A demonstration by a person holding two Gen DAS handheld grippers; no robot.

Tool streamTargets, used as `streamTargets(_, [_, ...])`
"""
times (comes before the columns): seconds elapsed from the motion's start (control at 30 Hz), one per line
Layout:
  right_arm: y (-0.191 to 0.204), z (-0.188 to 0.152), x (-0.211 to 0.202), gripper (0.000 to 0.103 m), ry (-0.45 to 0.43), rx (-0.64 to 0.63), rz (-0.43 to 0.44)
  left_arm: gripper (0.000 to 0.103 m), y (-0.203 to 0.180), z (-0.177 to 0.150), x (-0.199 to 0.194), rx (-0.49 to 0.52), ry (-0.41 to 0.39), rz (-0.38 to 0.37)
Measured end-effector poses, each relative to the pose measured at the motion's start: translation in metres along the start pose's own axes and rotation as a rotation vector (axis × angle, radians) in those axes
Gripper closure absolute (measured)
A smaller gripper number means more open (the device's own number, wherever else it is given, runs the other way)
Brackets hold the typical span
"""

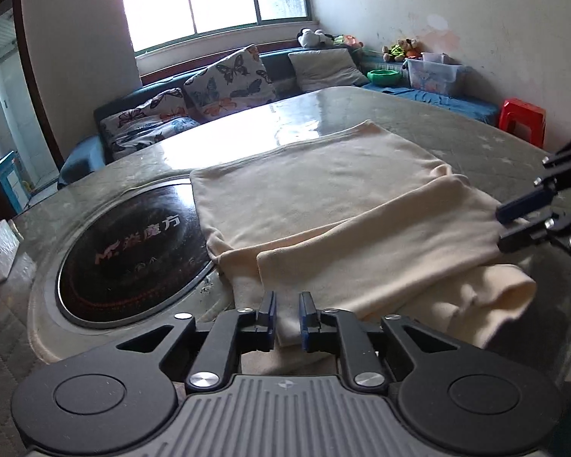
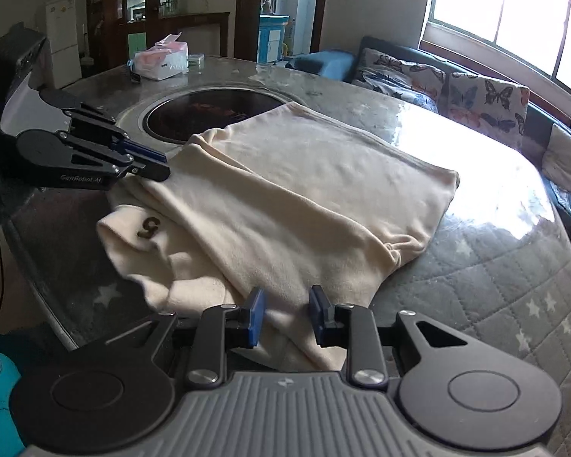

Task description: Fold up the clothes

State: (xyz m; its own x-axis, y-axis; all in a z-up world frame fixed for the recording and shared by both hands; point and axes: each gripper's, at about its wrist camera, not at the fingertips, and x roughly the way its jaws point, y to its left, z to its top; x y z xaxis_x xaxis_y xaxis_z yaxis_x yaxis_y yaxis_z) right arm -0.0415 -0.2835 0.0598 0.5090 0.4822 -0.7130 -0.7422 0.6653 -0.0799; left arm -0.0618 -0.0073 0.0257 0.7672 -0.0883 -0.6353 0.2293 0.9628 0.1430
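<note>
1. We see a cream shirt (image 2: 304,198) lying on a round table (image 2: 487,266) with a glassy top, partly folded. Its far left corner overlaps the dark round hob (image 1: 133,251) set into the middle of the table.
2. In the right wrist view the shirt's long axis runs from the near left, by the table edge, towards the far right, where the window (image 2: 514,11) is. The flat straight-edged end points to the far side.
3. A folded-over flap lies across the near part. In the left wrist view it stretches from the near left to the right.
4. At the near left in the right wrist view, a thick rolled edge carries a dark figure like a "5" (image 2: 148,227).
5. Our left claw (image 1: 287,314) has its jaws slightly apart, with the near edge of the flap between them. No earlier picture lets us judge more, and the pads do not look pressed on the cloth.
6. Our right claw (image 2: 285,314) stands a little wider, with a ridge of cloth between the jaws; we cannot tell if the pads pinch it.
7. A tissue box (image 2: 163,59) stands on the far side of the table, well apart from the shirt.
</note>
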Motion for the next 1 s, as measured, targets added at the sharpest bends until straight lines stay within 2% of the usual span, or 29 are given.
streamTargets(0.13, [0.004,0.003,-0.012,0.078,-0.015,-0.036,-0.002,0.082,0.001,-0.006,-0.023,0.076,-0.018,-0.002])
streamTargets(0.2, [0.005,0.002,-0.015,0.077,-0.004,-0.058,0.001,0.069,-0.001,-0.012,-0.035,0.133,-0.026,-0.010])
streamTargets(0.23, [0.007,0.000,-0.017,0.076,0.006,-0.078,0.002,0.067,-0.002,-0.016,-0.041,0.165,-0.032,-0.014])
streamTargets(0.3, [0.011,-0.003,-0.020,0.061,0.020,-0.116,0.007,0.058,-0.009,-0.024,-0.049,0.234,-0.044,-0.032])
streamTargets(0.33, [0.014,-0.004,-0.022,0.059,0.024,-0.135,0.013,0.056,-0.014,-0.027,-0.049,0.267,-0.049,-0.036])
streamTargets(0.43, [0.023,-0.009,-0.023,0.047,0.031,-0.198,0.018,0.056,-0.031,-0.037,-0.048,0.367,-0.065,-0.047])
streamTargets(0.57, [0.036,-0.015,-0.021,0.040,0.026,-0.292,0.021,0.056,-0.053,-0.042,-0.040,0.476,-0.125,-0.044])
streamTargets(0.63, [0.039,-0.016,-0.019,0.040,0.020,-0.314,0.025,0.057,-0.054,-0.041,-0.035,0.476,-0.136,-0.048])
streamTargets(0.67, [0.041,-0.016,-0.018,0.039,0.016,-0.323,0.028,0.063,-0.054,-0.040,-0.032,0.469,-0.139,-0.052])
streamTargets(0.7, [0.042,-0.016,-0.016,0.039,0.013,-0.330,0.031,0.075,-0.054,-0.040,-0.029,0.463,-0.141,-0.056])
streamTargets(0.77, [0.044,-0.015,-0.013,0.039,0.004,-0.336,0.045,0.090,-0.048,-0.035,-0.027,0.421,-0.147,-0.081])
streamTargets(0.9, [0.044,-0.013,-0.003,0.040,-0.002,-0.337,0.056,0.100,-0.033,-0.020,-0.022,0.315,-0.162,-0.102])
streamTargets(1.0, [0.042,-0.008,0.002,0.047,-0.022,-0.323,0.059,0.101,-0.020,-0.003,-0.015,0.220,-0.168,-0.104])
